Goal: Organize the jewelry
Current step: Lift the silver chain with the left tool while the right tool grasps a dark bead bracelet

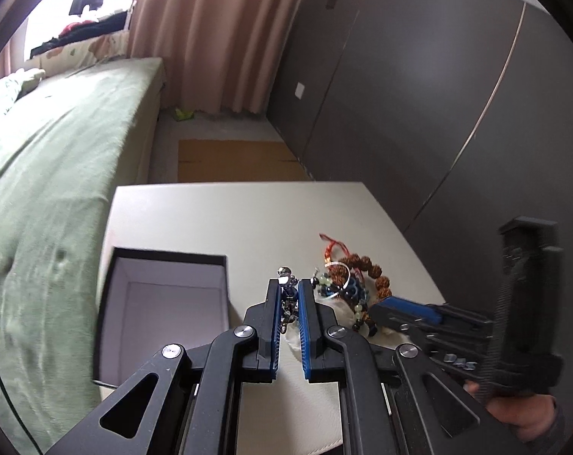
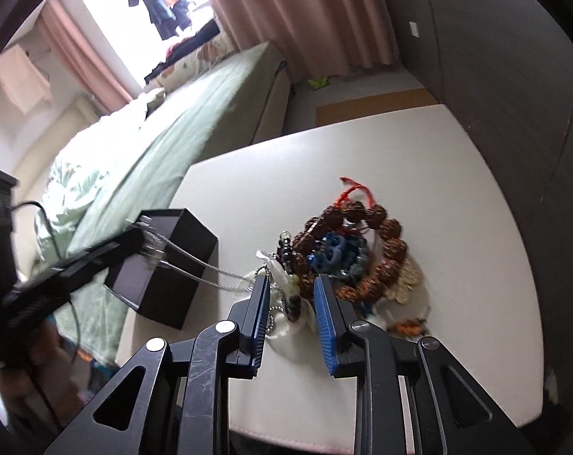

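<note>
A heap of jewelry lies on the white table [image 1: 218,220]: a brown seed-bead bracelet [image 2: 385,242] with a red cord, a blue ring piece [image 2: 335,252], pale beads and a white pouch. My left gripper [image 1: 289,292] is shut on a dark beaded silver chain [image 1: 288,295]; in the right wrist view the chain [image 2: 210,273] stretches taut from the heap to the left gripper [image 2: 142,239]. My right gripper [image 2: 292,284] is open over the near edge of the heap. An open black box [image 1: 165,303] with a pale inside stands left of the heap.
A bed with a green cover [image 1: 51,174] runs along the table's left side. A grey wardrobe [image 1: 419,87] stands on the right. A cardboard sheet [image 1: 237,159] lies on the floor beyond the table, before pink curtains [image 1: 218,30].
</note>
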A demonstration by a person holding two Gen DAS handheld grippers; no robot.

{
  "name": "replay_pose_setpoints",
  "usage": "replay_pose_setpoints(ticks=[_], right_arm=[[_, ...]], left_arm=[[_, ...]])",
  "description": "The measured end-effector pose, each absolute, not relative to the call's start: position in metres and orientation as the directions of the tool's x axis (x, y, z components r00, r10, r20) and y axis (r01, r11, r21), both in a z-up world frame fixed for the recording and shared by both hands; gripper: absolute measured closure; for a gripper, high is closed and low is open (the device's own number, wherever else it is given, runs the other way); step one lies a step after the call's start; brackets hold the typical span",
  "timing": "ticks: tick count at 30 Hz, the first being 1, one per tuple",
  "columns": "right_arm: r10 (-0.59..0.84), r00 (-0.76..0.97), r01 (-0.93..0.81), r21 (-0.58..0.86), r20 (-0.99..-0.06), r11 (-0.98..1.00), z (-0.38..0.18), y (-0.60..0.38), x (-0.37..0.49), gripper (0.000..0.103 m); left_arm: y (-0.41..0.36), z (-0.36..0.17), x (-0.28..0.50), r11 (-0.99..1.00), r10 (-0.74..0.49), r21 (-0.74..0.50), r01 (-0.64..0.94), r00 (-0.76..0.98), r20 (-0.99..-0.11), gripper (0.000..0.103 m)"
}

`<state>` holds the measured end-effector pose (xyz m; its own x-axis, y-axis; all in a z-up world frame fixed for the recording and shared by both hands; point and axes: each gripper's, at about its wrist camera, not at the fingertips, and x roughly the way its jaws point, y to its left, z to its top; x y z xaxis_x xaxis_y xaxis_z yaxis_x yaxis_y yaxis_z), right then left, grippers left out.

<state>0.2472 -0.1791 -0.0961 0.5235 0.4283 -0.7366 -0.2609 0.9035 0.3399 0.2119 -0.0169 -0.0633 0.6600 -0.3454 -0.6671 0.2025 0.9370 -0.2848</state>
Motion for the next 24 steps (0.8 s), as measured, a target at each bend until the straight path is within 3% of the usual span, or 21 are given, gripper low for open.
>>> replay_pose_setpoints(ticks=[3,11,13,24], right_arm=[[0.401,0.515,-0.273,0.299,-0.757,0.914,-0.099,-0.167,0.254,0.086],[0.345,0.492,-0.283,0.227,-0.799,0.932,-0.106,-0.151,0.267,0.088],[0.324,0.494,-0.276,0.208,-0.807,0.938,-0.107,-0.15,0.267,0.095],[0.396,0.577,-0.319,0.249,-0.714,0.914,-0.046,-0.16,0.249,0.102]], left_arm=[[-0.007,-0.055,0.207,0.932,-0.356,-0.295,0.21,0.675,-0.646,0.095],[0.015,-0.039,0.2,0.929,-0.36,-0.306,0.207,0.696,-0.621,0.095],[0.018,-0.034,0.2,0.928,-0.363,-0.308,0.211,0.699,-0.616,0.095],[0.023,0.018,0.198,0.923,-0.376,-0.292,0.25,0.748,-0.547,0.095]])
